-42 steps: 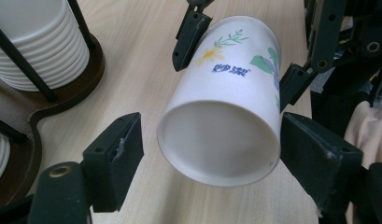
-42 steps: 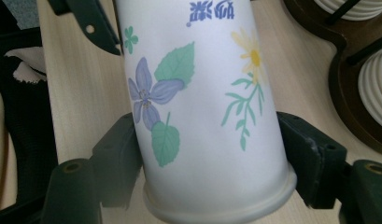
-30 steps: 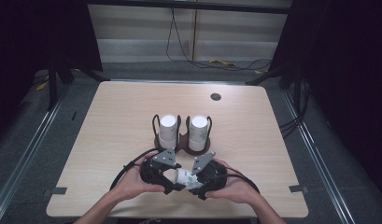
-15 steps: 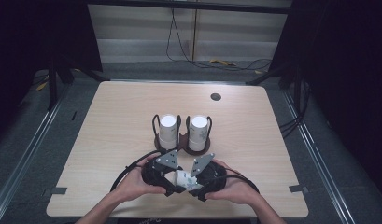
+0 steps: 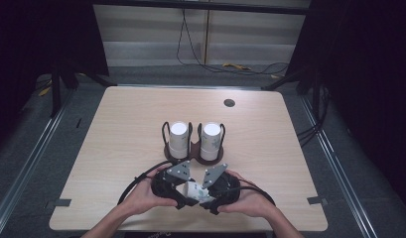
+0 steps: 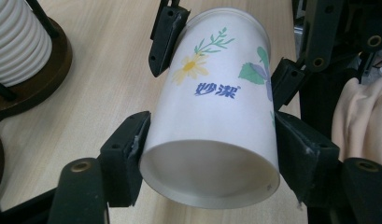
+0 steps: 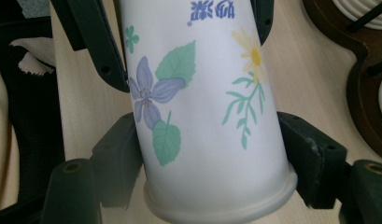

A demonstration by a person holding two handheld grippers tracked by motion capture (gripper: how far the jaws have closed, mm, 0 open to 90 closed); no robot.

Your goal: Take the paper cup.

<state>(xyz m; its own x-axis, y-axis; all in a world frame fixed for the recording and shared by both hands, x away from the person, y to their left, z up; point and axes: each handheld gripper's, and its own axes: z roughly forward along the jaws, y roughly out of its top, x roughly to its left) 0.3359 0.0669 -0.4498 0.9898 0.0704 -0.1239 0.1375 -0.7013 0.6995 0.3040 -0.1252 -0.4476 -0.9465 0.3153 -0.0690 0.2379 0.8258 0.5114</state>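
Note:
A white paper cup (image 5: 193,190) printed with flowers and blue lettering lies level just above the table's front edge, held between both grippers. My left gripper (image 6: 212,126) has just been closing its jaws and is now shut on the cup's base end (image 6: 212,140). The right gripper (image 7: 207,123) faces it and is shut on the same cup (image 7: 202,107) near its rolled rim. A hand holds each gripper.
Just behind the hands stands a dark wooden holder (image 5: 195,157) with wire loops, carrying two stacks of white cups (image 5: 179,136) (image 5: 211,136). A black grommet (image 5: 229,103) sits at the table's far right. The light wood table (image 5: 116,139) is ringed by dark floor and cables.

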